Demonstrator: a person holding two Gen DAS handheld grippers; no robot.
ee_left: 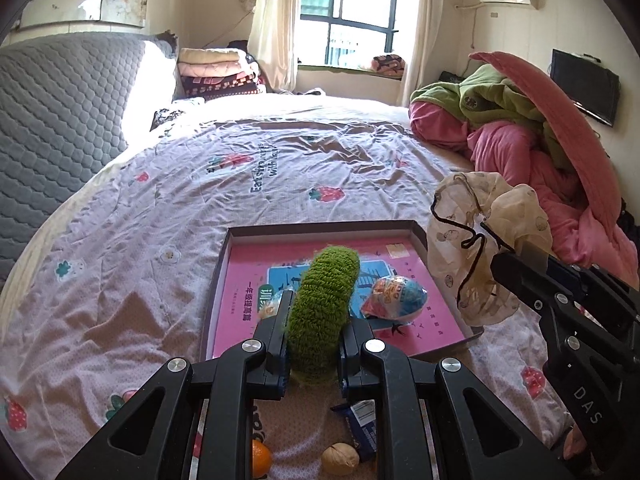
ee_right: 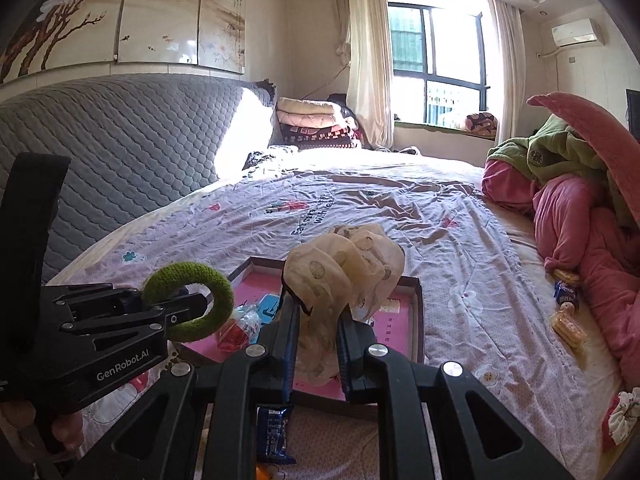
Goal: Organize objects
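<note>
my left gripper (ee_left: 314, 334) is clamped on the green fuzzy ring (ee_left: 325, 312), held above the near edge of the pink box (ee_left: 320, 229) on the bed (ee_left: 280, 168). my right gripper (ee_right: 318, 320) pinches the sheer printed scrunchie (ee_right: 348, 268) over the box's right side.

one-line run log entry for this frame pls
left gripper: shut on green scrunchie | right gripper: shut on beige scrunchie | both above tray
</note>
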